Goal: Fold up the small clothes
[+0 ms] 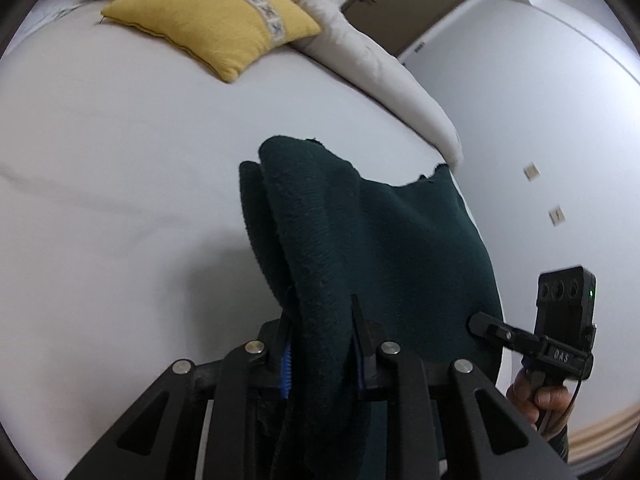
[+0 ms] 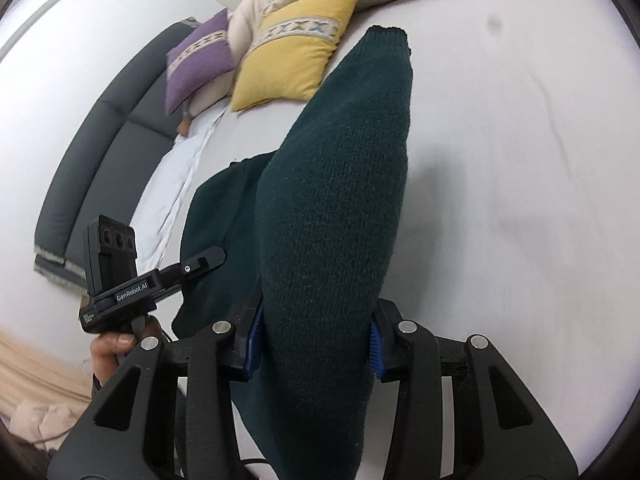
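Note:
A dark green knitted garment [image 1: 380,240] hangs lifted above the white bed [image 1: 100,200], held at two places. My left gripper [image 1: 320,344] is shut on one bunched edge of it, the knit squeezed between the blue-padded fingers. My right gripper [image 2: 316,344] is shut on another thick fold of the same garment [image 2: 340,200], which drapes over the jaws and hides the fingertips. Each gripper shows in the other's view: the right gripper [image 1: 484,326] at the garment's right edge, the left gripper [image 2: 208,260] at its left edge. A hand [image 1: 536,396] holds each handle.
A yellow cushion [image 1: 216,20] lies at the head of the bed beside a purple cushion [image 2: 200,60] and a bunched cream duvet [image 1: 380,68]. A dark grey padded headboard [image 2: 92,152] curves along the left. White wall [image 1: 540,120] stands to the right of the bed.

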